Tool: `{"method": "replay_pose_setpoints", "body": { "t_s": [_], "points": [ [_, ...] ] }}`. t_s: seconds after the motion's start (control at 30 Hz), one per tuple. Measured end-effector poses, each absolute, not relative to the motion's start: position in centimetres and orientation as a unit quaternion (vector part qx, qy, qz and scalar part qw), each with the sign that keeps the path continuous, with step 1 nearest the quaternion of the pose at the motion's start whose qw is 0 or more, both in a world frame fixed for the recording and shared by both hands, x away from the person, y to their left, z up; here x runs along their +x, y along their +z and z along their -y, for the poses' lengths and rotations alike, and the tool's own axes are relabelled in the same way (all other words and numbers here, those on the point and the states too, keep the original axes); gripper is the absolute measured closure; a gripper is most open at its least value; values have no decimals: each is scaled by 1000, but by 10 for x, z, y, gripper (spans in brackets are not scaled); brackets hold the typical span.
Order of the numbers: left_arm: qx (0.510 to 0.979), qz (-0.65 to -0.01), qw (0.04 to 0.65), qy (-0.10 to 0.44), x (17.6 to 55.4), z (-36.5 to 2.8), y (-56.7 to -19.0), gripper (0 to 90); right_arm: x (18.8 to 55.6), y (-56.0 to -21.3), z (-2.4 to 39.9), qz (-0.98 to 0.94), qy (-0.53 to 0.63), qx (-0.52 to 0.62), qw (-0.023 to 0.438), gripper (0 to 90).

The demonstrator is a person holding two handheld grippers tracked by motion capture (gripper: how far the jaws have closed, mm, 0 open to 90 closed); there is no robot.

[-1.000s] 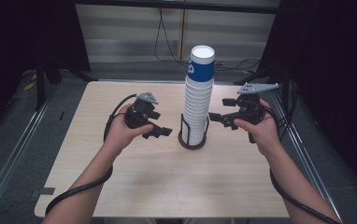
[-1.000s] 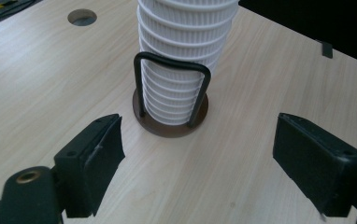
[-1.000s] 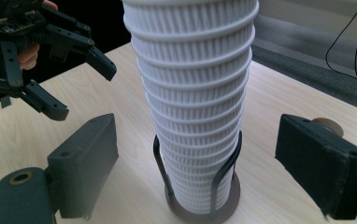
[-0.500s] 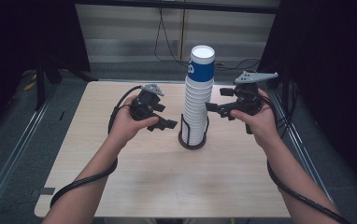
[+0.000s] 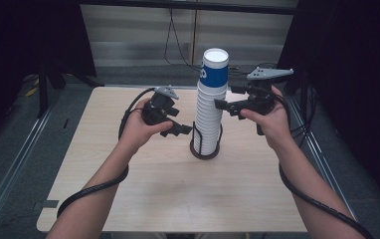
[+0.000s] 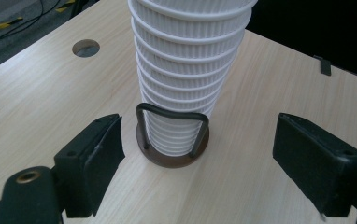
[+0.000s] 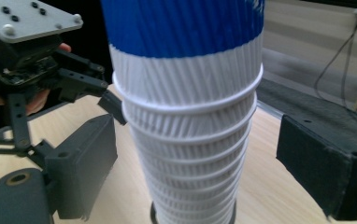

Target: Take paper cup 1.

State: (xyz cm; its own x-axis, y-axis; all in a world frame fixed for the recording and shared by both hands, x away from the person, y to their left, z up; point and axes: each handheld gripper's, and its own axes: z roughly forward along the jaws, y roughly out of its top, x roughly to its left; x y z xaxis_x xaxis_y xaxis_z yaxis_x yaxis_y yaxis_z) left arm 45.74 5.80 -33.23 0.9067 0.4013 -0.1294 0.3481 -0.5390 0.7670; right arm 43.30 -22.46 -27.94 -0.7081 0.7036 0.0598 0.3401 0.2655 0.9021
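Note:
A tall stack of white ribbed paper cups (image 5: 209,117) stands mid-table in a dark wire holder (image 5: 205,149); the top cup (image 5: 214,72) has a blue band. My left gripper (image 5: 180,130) hangs open just left of the stack's lower part. In the left gripper view its jaws (image 6: 197,154) frame the holder (image 6: 172,140) and the cups (image 6: 186,60) from a short way off. My right gripper (image 5: 224,105) is open at the right of the stack, higher up. In the right gripper view the jaws (image 7: 197,168) flank the stack (image 7: 190,126) below the blue band without touching.
The light wooden table (image 5: 128,199) has bare room in front of the stack and on both sides. A round hole (image 6: 85,47) is cut in its far left part. Black cables trail from both grippers. Dark curtains and a metal rail (image 5: 9,169) border the table.
Both hands have risen a little. The right gripper has climbed from the stack's middle toward its upper part. The left gripper has moved up and slightly farther from me.

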Motion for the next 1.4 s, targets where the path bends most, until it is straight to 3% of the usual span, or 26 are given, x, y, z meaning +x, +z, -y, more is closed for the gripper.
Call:
{"method": "replay_pose_setpoints", "body": {
  "t_s": [0.6, 1.2, 1.4],
  "points": [
    [877, -205, 434, 32, 465, -47, -323, 160, 449, -271, 202, -762, 522, 340, 177, 110],
    [840, -207, 497, 68, 479, -24, -289, 157, 451, -269, 197, -758, 519, 351, 180, 124],
    [829, -209, 516, 51, 481, -15, -290, 160, 451, -269, 197, -759, 519, 350, 180, 127]
  ]
}}
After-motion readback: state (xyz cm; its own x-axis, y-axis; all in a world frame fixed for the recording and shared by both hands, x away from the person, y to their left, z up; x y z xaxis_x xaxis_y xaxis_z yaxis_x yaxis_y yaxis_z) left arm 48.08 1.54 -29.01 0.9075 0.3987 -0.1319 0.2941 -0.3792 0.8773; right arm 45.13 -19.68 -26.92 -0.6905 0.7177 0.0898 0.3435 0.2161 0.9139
